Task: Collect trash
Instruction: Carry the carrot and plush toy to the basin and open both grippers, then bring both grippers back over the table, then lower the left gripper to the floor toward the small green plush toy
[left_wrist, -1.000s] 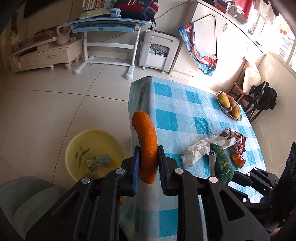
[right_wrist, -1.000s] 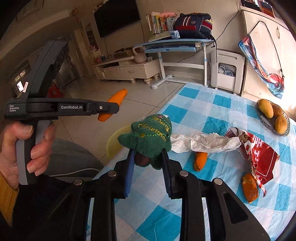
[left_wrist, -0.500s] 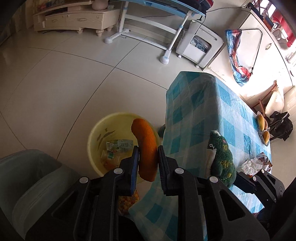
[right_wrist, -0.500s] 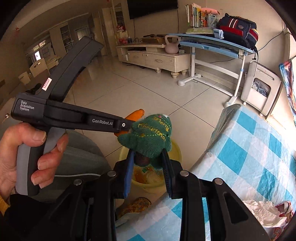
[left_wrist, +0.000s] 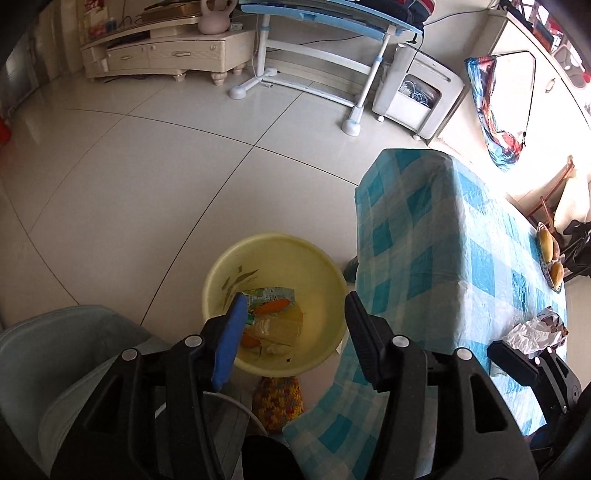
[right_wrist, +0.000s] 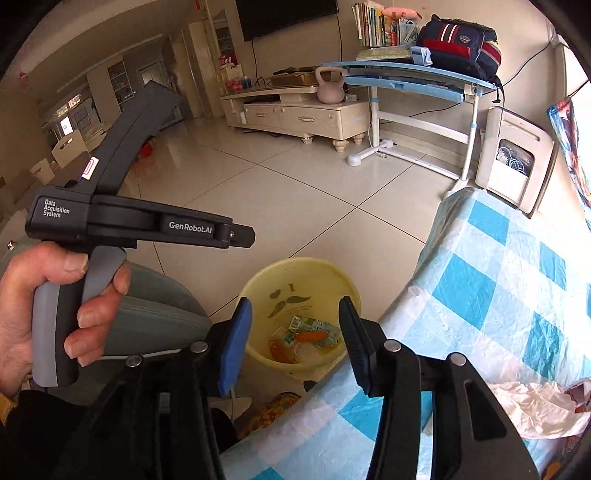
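Note:
A yellow basin (left_wrist: 273, 236) (right_wrist: 295, 264) stands on the floor beside the table. In it lie an orange peel-like piece (left_wrist: 271, 306) (right_wrist: 312, 336), a crushed drink carton (left_wrist: 273, 293) and other scraps. My left gripper (left_wrist: 295, 299) hangs above the basin, its jaws opening with nothing between them. My right gripper (right_wrist: 295, 302) is also over the basin, its jaws opening and empty. The green plush tree is not in view. Crumpled white paper (left_wrist: 528, 332) (right_wrist: 535, 402) lies on the table.
The table with the blue checked cloth (left_wrist: 424, 229) (right_wrist: 498, 277) stands right of the basin. A grey seat (left_wrist: 55, 350) is at the left. A knitted colourful thing (left_wrist: 277, 398) lies on the floor just in front of the basin. A person's hand (right_wrist: 22, 314) holds the left gripper.
Both grippers swung from the table to above the basin and opened. The orange piece left the left jaws and lies in the basin. The green plush tree left the right jaws.

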